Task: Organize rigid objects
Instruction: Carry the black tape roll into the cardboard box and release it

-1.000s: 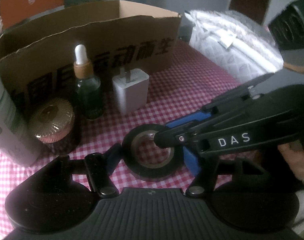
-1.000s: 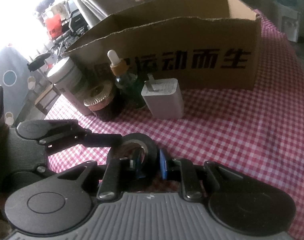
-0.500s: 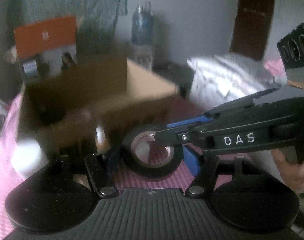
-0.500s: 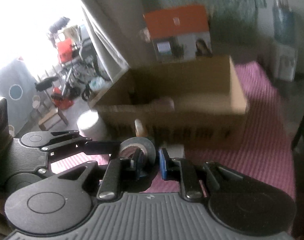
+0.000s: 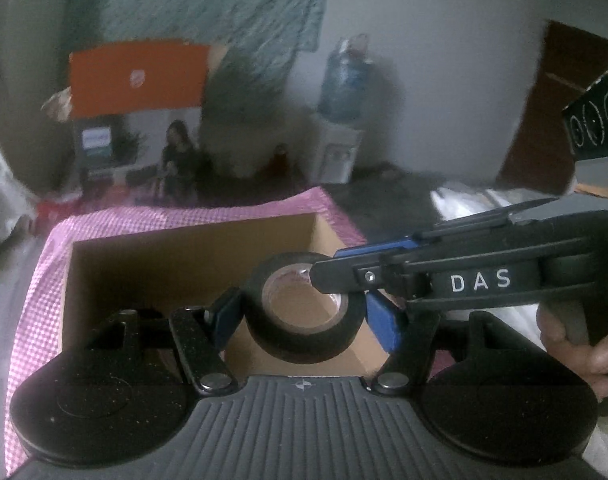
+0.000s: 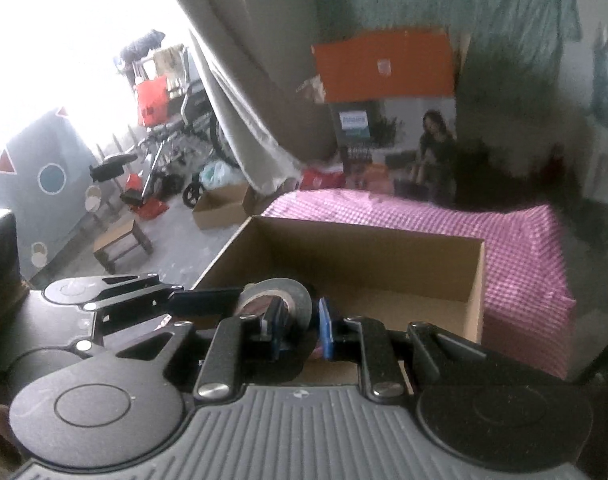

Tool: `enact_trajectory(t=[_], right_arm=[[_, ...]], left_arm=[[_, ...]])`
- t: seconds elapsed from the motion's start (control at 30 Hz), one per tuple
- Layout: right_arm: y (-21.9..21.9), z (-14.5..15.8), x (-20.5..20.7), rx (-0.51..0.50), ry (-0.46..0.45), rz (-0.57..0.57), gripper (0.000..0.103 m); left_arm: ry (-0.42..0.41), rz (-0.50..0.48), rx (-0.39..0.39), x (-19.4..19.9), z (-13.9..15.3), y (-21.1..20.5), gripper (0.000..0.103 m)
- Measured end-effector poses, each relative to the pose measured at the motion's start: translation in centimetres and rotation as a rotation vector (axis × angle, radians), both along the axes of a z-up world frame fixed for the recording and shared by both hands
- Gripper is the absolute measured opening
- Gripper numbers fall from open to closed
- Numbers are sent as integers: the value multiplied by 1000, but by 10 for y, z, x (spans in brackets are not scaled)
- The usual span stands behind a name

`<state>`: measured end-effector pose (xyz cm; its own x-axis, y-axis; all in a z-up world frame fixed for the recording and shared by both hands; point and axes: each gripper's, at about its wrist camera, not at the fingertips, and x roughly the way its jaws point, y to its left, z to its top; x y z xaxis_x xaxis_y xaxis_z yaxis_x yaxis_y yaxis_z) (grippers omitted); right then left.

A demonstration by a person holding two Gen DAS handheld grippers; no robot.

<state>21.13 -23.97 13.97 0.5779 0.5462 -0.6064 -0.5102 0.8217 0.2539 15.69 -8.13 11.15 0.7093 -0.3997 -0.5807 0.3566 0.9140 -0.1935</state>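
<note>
Left wrist view. A second ago your roll of tape (image 5: 304,307) lay flat on the checked cloth among a bottle, a jar and a charger; now it hangs in the air over the open cardboard box (image 5: 176,256), and those other items have dropped out of sight. Your left gripper (image 5: 302,316) has its blue pads (image 5: 377,320) pressed to the outer sides of the roll, jaws about a roll's width apart. Your right gripper (image 5: 323,280) comes in from the right with one finger through the core, so both tools share the load. I judge the lift done and the drop into the box next.

Tape: glossy black, ring-shaped, pale inner core, rigid enough to hold its form under the squeeze. Box: plain brown corrugated card, matte, straight walls; what shows of the inside looks bare. Tablecloth (image 5: 116,220): pink-and-white check, blurred.

Right wrist view. Your right gripper (image 6: 300,326) pinches the wall of the tape (image 6: 288,300) between nearly closed jaws, one blue pad inside the ring, one outside. The left gripper's (image 6: 224,298) finger meets the roll from the left. The box (image 6: 363,264) lies straight ahead and below, its near edge under the tape.
</note>
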Motion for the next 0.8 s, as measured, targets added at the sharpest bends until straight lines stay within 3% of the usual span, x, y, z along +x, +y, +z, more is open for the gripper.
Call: enact_trajectory(t=[0.2, 0.33, 0.53, 0.8], right_arm=[[10, -25, 74, -32, 119, 37, 20], [22, -50, 113, -75, 174, 56, 21], [28, -84, 152, -108, 274, 59, 21], [33, -113, 180, -117, 347, 57, 22]], left_arm=[[123, 104, 1, 59, -20, -1, 67], [200, 156, 42, 90, -37, -5, 67], [334, 198, 24, 128, -65, -1, 66], [391, 225, 79, 151, -86, -6, 67]])
